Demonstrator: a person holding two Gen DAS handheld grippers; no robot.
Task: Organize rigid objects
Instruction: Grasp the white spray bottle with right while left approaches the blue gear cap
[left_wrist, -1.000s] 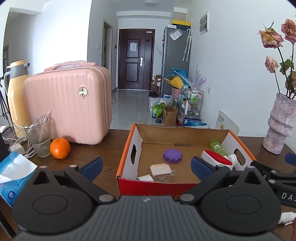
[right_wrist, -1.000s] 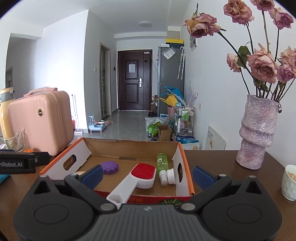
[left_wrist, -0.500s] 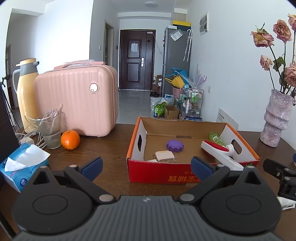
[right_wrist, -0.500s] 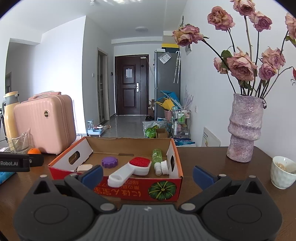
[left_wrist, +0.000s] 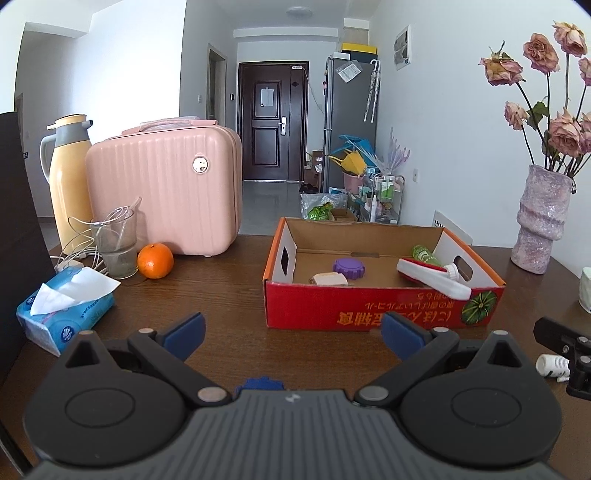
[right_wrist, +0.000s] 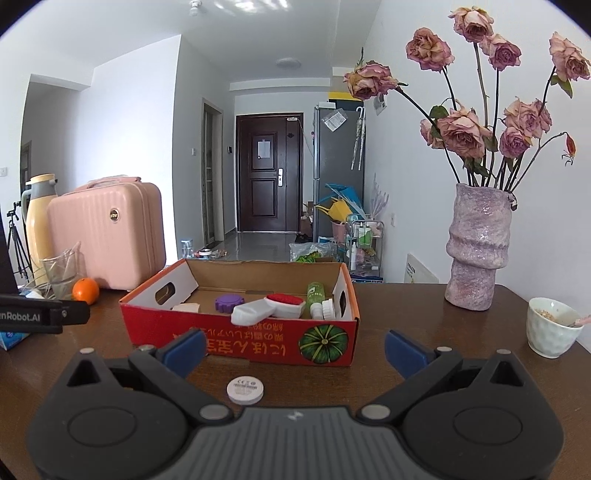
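A red cardboard box (left_wrist: 376, 306) (right_wrist: 243, 336) stands on the dark wooden table. Inside lie a purple ridged cap (left_wrist: 348, 266) (right_wrist: 226, 302), a beige charger block (left_wrist: 330, 278), a white brush with a red head (left_wrist: 432, 277) (right_wrist: 271, 306) and a green bottle (left_wrist: 423, 254) (right_wrist: 315, 295). My left gripper (left_wrist: 293, 330) is open, back from the box, with a small blue ridged piece (left_wrist: 260, 383) just below its jaws. My right gripper (right_wrist: 294, 349) is open too, and a white round disc (right_wrist: 245, 390) lies on the table between its fingers.
A pink case (left_wrist: 166, 192), yellow thermos (left_wrist: 68, 177), glass with cables (left_wrist: 116, 243), orange (left_wrist: 155, 260) and tissue pack (left_wrist: 64, 314) fill the left. A vase of dried roses (right_wrist: 476, 251) and a white cup (right_wrist: 550, 331) stand right. A small white part (left_wrist: 552, 363) lies by the other gripper.
Both grippers have pulled back and up from the box, so its red front now shows. The blue piece and the white disc have come into view on the table.
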